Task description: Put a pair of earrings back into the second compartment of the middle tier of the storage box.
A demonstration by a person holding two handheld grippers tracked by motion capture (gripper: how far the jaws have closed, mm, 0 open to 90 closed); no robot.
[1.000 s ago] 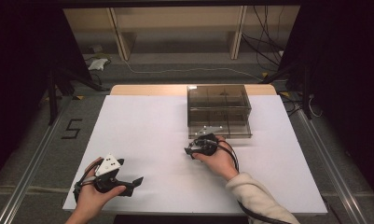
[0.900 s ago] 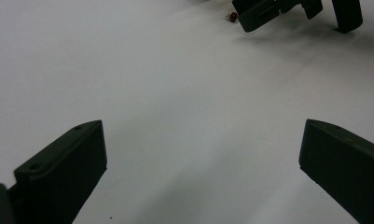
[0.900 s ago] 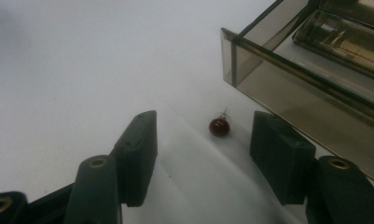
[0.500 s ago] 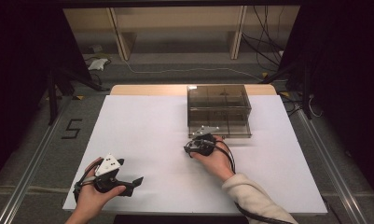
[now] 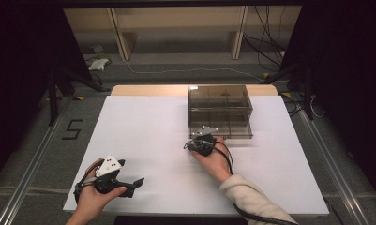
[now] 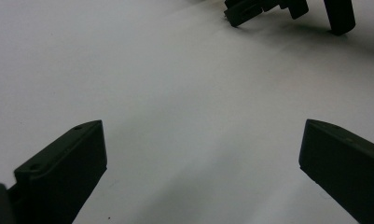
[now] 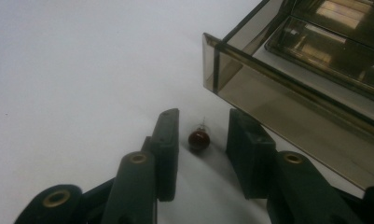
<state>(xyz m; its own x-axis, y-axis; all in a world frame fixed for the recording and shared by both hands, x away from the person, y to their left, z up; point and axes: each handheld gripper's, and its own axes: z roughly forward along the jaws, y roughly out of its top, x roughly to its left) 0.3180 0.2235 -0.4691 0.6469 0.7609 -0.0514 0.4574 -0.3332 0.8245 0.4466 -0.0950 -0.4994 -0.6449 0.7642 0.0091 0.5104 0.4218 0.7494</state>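
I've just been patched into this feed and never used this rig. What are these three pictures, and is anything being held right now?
A person works at a white table with a hand-held two-jaw gripper in each hand. The high view looks down from above; the other two pictures come from cameras riding on the grippers. The left gripper rests open over bare table. The right gripper sits beside a smoky clear drawer box; its jaws have just been closing around a small dark red bead on the table, with gaps still showing, so nothing is gripped yet.

One small dark red bead [image 7: 199,139], one smoky clear box [image 5: 220,112], two hand-held grippers.
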